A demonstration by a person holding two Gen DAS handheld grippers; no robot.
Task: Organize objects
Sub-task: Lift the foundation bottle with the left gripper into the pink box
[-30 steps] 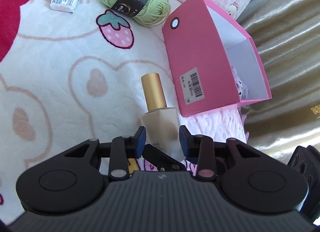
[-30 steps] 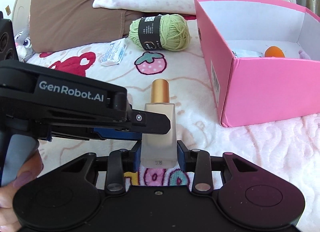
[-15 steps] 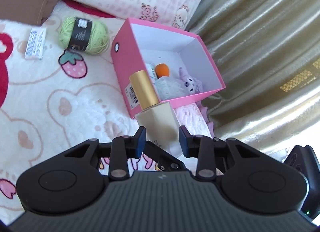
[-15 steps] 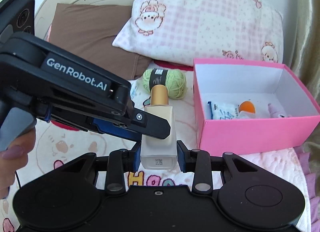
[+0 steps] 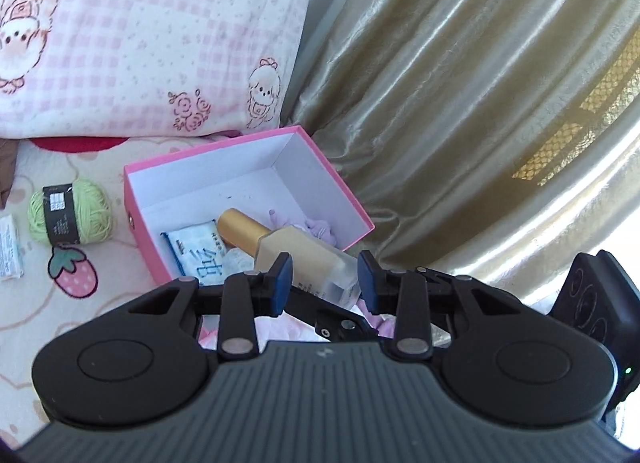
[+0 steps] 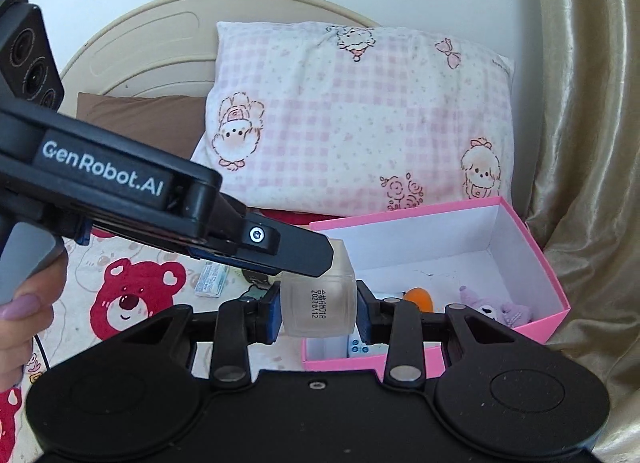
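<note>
A frosted glass bottle (image 5: 304,259) with a gold cap (image 5: 240,232) is held in the air by both grippers, tilted with its cap toward the open pink box (image 5: 140,199). My left gripper (image 5: 325,281) is shut on its body. My right gripper (image 6: 318,313) is shut on its base (image 6: 318,303), whose printed bottom faces the camera. In the right wrist view the left gripper's finger (image 6: 288,249) lies across the bottle's top. The pink box (image 6: 552,283) holds a tissue pack (image 5: 196,251), an orange toy (image 6: 418,297) and a purple plush (image 6: 496,307).
A green yarn ball (image 5: 72,217) and a white packet (image 5: 10,251) lie on the bear-print blanket left of the box. A pink checked pillow (image 6: 360,123) stands behind it. A gold curtain (image 5: 480,103) hangs at the right.
Both grippers have lifted the bottle off the blanket and carried it up over the near side of the pink box, tipping it so its cap points toward the box.
</note>
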